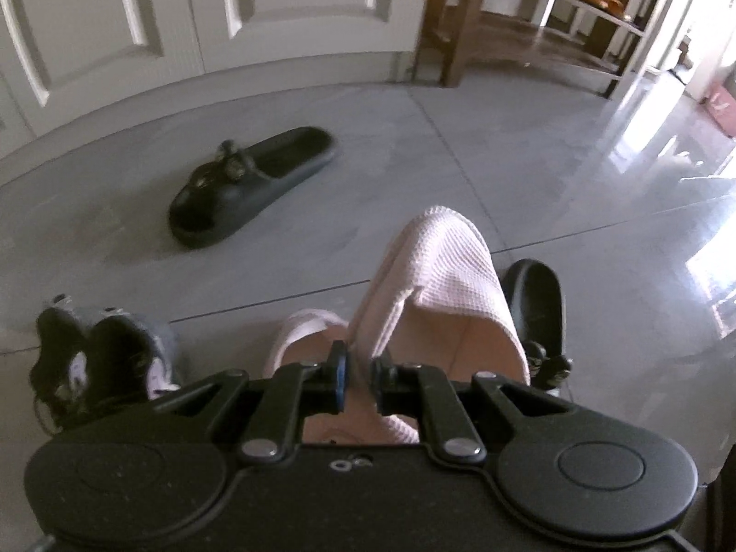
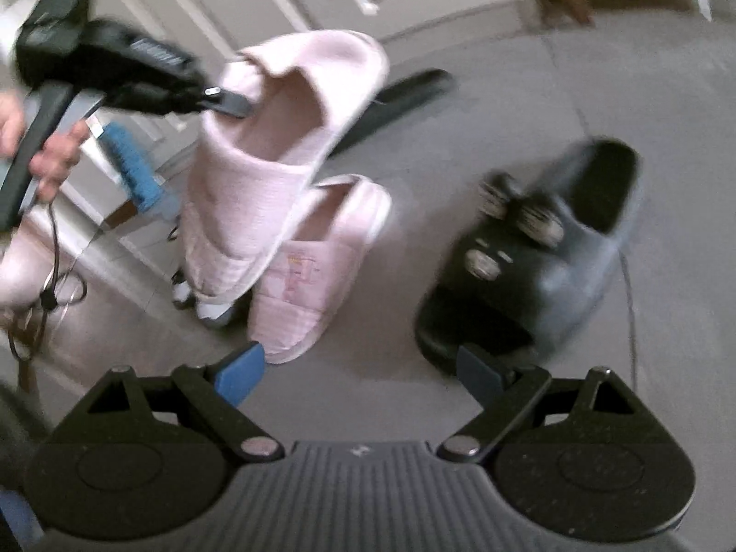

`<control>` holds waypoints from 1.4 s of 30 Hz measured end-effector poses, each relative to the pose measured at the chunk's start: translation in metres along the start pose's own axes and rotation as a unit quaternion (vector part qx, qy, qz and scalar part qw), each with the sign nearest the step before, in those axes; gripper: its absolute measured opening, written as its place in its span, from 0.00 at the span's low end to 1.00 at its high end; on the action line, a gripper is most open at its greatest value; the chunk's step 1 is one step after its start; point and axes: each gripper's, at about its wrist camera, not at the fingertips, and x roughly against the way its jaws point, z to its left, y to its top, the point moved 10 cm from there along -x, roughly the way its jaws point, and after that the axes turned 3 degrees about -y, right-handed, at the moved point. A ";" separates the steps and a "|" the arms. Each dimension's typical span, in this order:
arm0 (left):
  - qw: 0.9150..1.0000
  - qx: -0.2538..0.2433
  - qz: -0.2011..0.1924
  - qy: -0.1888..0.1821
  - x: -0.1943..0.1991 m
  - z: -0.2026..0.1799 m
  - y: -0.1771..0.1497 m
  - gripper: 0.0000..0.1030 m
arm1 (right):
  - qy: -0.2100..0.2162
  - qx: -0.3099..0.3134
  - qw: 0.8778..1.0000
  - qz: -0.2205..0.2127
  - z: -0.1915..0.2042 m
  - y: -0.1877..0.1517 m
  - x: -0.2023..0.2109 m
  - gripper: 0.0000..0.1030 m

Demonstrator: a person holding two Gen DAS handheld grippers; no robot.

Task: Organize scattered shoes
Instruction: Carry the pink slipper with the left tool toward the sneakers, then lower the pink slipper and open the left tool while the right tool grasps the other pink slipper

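My left gripper (image 1: 361, 379) is shut on the heel rim of a pink waffle slipper (image 1: 441, 271) and holds it off the floor; it also shows lifted in the right wrist view (image 2: 271, 147). A second pink slipper (image 2: 313, 271) lies on the floor below it. My right gripper (image 2: 356, 370) is open and empty, low over the floor between that slipper and a black slide sandal (image 2: 543, 248). Another black slide sandal (image 1: 248, 184) lies further off near the white door.
A dark sneaker (image 1: 101, 363) lies at the left on the grey tiled floor. A wooden shoe rack (image 1: 543, 23) with orange and dark shoes stands at the back right. White panelled doors (image 1: 184, 23) stand behind. Bright glare lies on the floor at the right.
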 end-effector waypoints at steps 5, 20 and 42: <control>1.000 -0.024 -0.011 0.013 0.017 0.024 0.006 0.09 | 0.039 0.160 0.986 -0.026 0.041 0.027 -0.025 0.90; 0.998 0.046 -0.028 0.030 0.030 0.112 -0.018 0.10 | 0.133 0.352 0.919 0.115 0.089 0.053 -0.182 0.81; 0.999 0.038 -0.023 0.014 0.023 0.081 -0.033 0.10 | 0.111 0.575 0.772 0.248 0.040 0.000 -0.137 0.17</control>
